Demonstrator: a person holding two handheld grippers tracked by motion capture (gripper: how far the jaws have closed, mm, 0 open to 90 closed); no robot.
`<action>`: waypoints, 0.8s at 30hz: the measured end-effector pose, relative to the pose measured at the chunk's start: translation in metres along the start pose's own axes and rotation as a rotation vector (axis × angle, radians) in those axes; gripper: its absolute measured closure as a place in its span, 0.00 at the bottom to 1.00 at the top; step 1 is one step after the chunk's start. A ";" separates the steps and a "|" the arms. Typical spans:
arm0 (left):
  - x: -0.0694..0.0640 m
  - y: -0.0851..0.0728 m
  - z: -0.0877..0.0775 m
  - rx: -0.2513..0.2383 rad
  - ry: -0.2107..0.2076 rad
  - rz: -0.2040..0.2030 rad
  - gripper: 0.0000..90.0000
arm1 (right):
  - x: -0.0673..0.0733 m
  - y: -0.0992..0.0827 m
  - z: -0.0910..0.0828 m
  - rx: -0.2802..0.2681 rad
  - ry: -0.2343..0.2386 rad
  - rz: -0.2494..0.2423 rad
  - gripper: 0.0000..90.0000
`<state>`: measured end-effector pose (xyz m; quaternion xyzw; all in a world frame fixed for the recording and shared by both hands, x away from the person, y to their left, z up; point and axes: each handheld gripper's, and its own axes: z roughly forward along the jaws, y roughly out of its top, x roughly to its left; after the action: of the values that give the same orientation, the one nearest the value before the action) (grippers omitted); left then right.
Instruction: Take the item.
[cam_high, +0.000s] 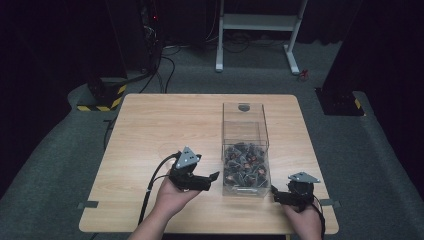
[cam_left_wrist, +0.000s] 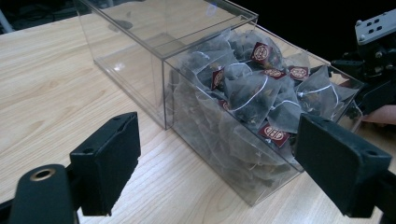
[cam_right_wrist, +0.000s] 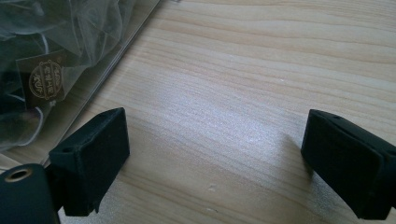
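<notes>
Clear box (cam_high: 245, 150) full of tea bags (cam_left_wrist: 252, 93) sits untouched; left gripper (cam_high: 212, 178) and right gripper (cam_high: 275, 192) flank it, jaws wide, nothing picked yet.

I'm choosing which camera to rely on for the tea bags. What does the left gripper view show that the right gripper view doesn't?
Left gripper view alone: the whole clear box, its bare far half, the heaped tea bags, and the other hand-held gripper behind it. Right gripper view alone: a close-up of one gold-printed tag through the box wall. Both: the wooden table and open black jaws.
</notes>
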<state>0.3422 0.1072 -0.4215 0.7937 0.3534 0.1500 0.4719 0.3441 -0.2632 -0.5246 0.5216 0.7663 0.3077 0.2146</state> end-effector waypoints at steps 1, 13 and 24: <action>0.000 0.000 0.001 0.000 -0.003 0.000 0.16 | 0.000 0.000 0.000 0.000 0.000 0.000 0.08; -0.007 0.006 0.012 -0.006 -0.030 0.017 0.17 | 0.000 0.000 0.000 0.002 0.003 -0.003 0.08; -0.014 0.015 0.022 -0.004 -0.062 0.042 0.17 | 0.000 0.000 0.000 0.003 0.003 -0.003 0.08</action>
<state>0.3512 0.0783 -0.4189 0.8042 0.3216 0.1358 0.4810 0.3435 -0.2631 -0.5244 0.5204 0.7677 0.3072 0.2132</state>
